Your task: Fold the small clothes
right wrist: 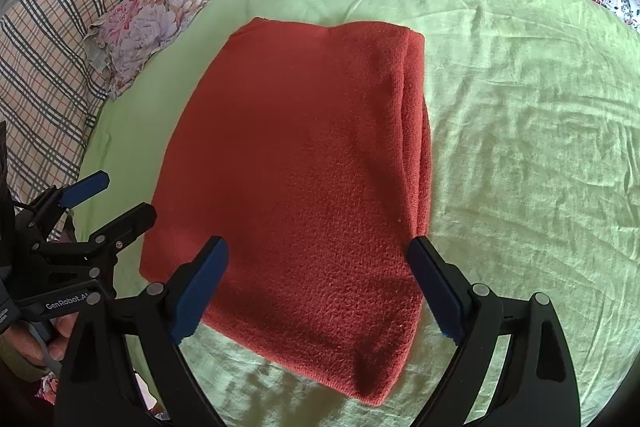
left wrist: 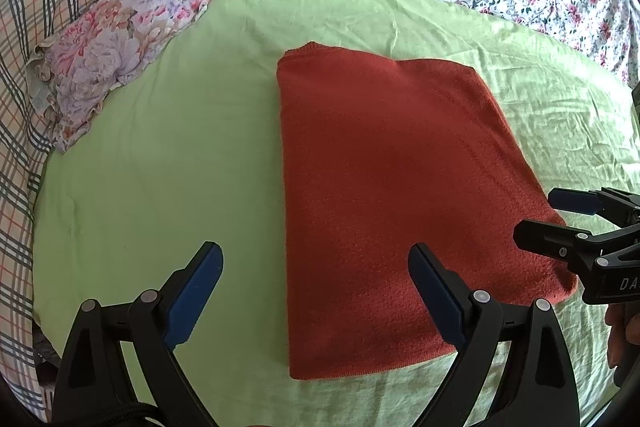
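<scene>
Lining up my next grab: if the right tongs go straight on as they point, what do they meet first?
Most likely the folded red garment: it fills the gap between the open right tongs, lying flat on the green sheet. Height above it is unclear.

White lettering "GenRobot.AI" runs along the black body of the left gripper (right wrist: pixel 116 199) behind its jaws, seen from the right wrist, and the cut-off letters "DA" stand on the body of the right gripper (left wrist: pixel 538 217) behind its jaws.
</scene>
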Available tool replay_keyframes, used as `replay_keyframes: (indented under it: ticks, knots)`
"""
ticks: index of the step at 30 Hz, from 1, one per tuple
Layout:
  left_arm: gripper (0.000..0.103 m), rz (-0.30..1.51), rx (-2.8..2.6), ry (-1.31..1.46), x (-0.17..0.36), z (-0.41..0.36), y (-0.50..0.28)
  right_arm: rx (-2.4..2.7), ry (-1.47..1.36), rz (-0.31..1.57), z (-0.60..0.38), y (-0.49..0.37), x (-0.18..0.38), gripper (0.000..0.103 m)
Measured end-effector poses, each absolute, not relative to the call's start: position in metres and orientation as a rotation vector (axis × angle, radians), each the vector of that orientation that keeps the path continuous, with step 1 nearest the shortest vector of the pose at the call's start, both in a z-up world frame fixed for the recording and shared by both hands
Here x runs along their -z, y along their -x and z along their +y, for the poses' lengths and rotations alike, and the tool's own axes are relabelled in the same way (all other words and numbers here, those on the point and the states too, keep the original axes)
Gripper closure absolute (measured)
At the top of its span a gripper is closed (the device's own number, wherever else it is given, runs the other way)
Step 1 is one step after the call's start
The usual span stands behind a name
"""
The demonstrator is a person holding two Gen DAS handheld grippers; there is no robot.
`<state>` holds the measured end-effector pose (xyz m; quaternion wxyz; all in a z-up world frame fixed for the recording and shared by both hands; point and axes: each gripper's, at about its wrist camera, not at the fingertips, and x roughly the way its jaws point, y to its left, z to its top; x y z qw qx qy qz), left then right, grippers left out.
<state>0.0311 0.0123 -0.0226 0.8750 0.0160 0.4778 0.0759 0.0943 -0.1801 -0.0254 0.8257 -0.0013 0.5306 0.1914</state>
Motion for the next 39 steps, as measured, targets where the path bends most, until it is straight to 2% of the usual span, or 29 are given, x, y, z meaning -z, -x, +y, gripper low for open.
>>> replay_keyframes:
  ticks: [39]
  knots:
    - [0.008,0.996,-0.143,-0.002,0.0226,0.0113,-0.0308,-0.405,-0.005,1.126,-0.1794,-0.0956,0.0254,0.012]
